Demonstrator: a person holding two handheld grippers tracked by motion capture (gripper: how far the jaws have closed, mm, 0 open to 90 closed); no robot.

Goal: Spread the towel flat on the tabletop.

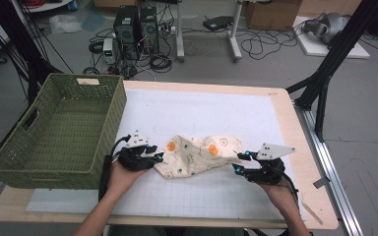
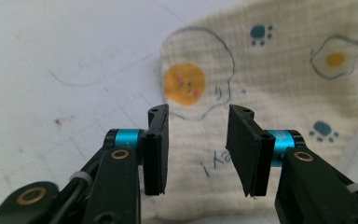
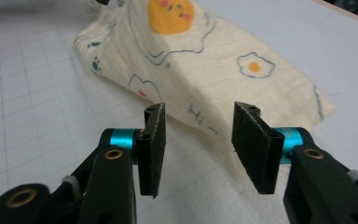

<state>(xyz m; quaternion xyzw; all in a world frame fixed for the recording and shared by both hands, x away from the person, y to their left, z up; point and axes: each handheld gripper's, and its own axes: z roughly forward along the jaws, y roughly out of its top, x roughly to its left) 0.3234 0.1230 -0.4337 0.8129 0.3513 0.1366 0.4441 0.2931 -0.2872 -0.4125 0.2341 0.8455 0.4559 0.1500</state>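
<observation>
Both grippers, left gripper [image 1: 158,156] and right gripper [image 1: 240,162], sit near the table's [image 1: 280,123] front edge, jaws apart, gripping nothing. Cream egg-print cloth [image 1: 197,153] lies crumpled between them, ends at the jaws. Best to retreat level, avoid snagging fabric.

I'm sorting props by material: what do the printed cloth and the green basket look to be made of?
The cloth looks like soft, matte cotton gauze: a fine crinkled weave shows under its fried-egg print, and it lies in limp folds. The basket seems woven from olive-green cord or paper rope, judging by its ribbed rows and open lattice rim; plastic imitation can't be ruled out.
</observation>
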